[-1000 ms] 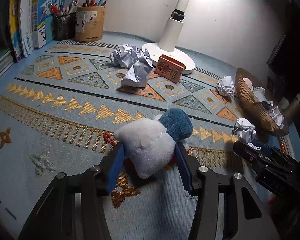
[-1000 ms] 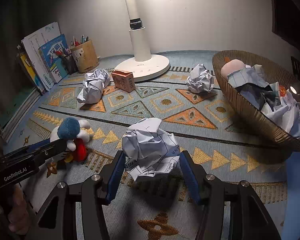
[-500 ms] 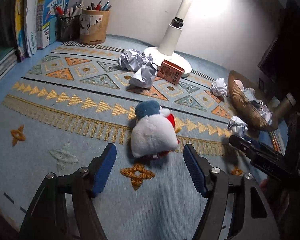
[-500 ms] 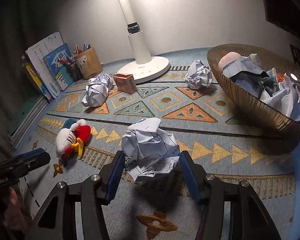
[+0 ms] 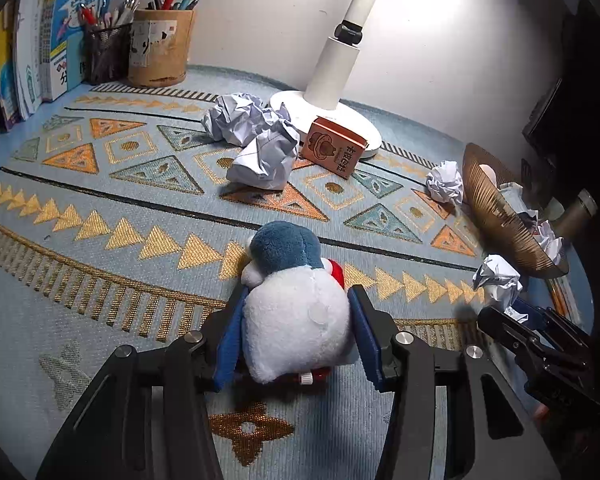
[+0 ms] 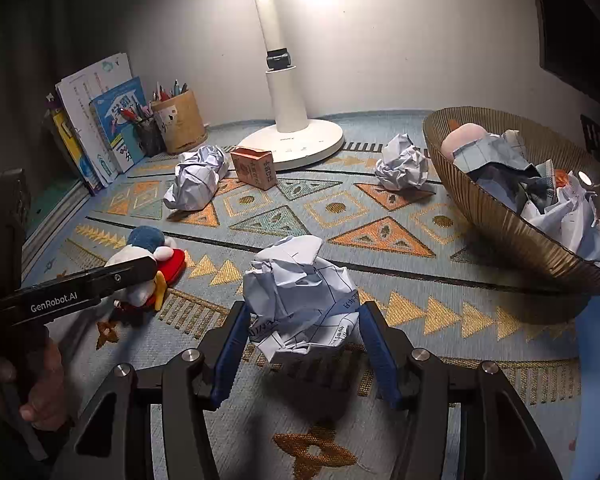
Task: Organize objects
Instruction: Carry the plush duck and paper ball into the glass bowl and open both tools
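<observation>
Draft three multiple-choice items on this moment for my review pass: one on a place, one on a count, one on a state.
1. Where does the small orange box stand?
A. In the bowl
B. By the lamp base
C. Among the books

2. How many crumpled paper balls lie loose on the mat, apart from the held one?
A. Two
B. Four
C. None

3. What is between the left gripper pads?
A. A pen
B. Nothing
C. The plush toy

Key: 1 B, it sits at the base's edge. 2 A, one beside the box, one near the bowl. 3 C, both pads flank its white body, jaws just closing.
</observation>
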### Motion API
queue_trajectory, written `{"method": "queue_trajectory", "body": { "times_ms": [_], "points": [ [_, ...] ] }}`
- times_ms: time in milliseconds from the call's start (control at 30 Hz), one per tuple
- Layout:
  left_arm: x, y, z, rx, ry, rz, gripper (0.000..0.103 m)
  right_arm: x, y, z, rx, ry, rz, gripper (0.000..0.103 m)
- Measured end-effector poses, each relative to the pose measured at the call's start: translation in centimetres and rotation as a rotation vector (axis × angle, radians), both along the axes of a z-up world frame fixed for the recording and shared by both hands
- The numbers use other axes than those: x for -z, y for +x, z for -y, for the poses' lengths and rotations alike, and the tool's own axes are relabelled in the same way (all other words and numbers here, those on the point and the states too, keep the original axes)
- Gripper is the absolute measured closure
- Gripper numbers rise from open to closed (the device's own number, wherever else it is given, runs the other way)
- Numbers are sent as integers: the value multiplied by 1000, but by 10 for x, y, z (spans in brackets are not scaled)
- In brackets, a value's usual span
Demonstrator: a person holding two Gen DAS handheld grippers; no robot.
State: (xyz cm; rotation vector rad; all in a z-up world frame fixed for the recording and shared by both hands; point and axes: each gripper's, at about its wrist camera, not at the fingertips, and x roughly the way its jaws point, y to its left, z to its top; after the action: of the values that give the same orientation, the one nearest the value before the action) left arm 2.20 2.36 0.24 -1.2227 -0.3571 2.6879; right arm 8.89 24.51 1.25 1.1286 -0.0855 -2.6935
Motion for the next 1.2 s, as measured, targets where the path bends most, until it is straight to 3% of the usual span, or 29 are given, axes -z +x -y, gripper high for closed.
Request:
{"method": "queue_trajectory", "body": {
  "times_ms": [100, 233, 400, 567, 700, 767, 867, 933, 1033, 1100, 1167, 1200],
  "points": [
    [-6, 6, -2, 12, -7, -51, 58, -2, 3, -1, 5, -3, -20, 48],
    [-17, 13, -1, 27, 38, -100, 58, -8, 8, -9, 25, -41, -55, 48],
    [-58, 15, -30, 124, 50, -190, 58, -20, 17, -27, 43, -129, -78, 48],
    [-97, -7, -74, 235, 100, -253, 58, -76, 36, -66, 95, -189, -210, 48],
    [-118, -35, -124, 327, 115, -298, 58, -119, 29, -119, 277, -150, -283, 48],
    [-119, -49, -154, 376, 128, -290, 58, -125, 17, -150, 417, -120, -260, 48],
    [-103, -69, -190, 415, 115, -262, 58, -103, -11, -187, 551, -48, -143, 47],
    [-94, -80, -209, 440, 136, -238, 58, -83, -19, -208, 578, -76, -99, 47],
    [-97, -96, -231, 461, 153, -248, 58, -80, -29, -220, 579, -84, -106, 47],
    [-101, -108, -242, 480, 171, -244, 51, -86, -37, -224, 566, -82, -126, 46],
    [-100, -116, -248, 470, 186, -239, 13, -89, -46, -228, 573, -71, -122, 11],
    [-99, -119, -247, 465, 193, -240, 6, -90, -45, -230, 587, -71, -130, 10]
  ]
}}
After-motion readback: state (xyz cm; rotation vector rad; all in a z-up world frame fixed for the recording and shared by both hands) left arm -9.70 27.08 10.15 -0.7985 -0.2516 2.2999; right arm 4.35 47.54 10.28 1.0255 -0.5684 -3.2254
